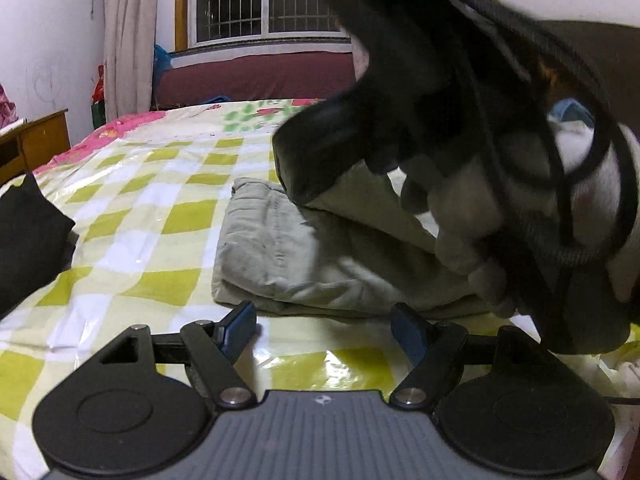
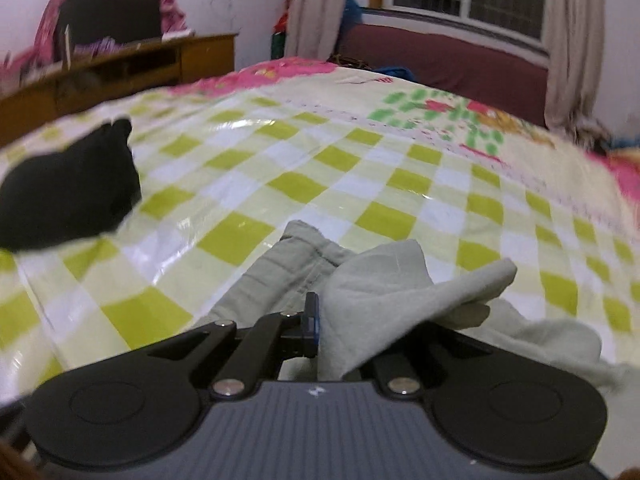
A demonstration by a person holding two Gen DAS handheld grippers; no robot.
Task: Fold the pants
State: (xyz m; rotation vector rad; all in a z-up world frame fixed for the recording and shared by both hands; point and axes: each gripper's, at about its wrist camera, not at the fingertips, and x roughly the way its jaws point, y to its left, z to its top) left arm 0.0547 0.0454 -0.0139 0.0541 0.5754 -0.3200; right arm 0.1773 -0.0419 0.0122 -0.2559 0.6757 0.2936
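Note:
Pale green pants lie partly folded on the checked bedspread. My left gripper is open just short of their near edge, with nothing between its blue pads. In the left wrist view the right gripper's black body looms over the pants, held by a white-gloved hand. In the right wrist view my right gripper is shut on a fold of the pants; the cloth drapes over its right finger and hides it.
A black garment lies at the bed's left side. A wooden desk stands left of the bed. A dark red bench sits under the barred window, with curtains beside it.

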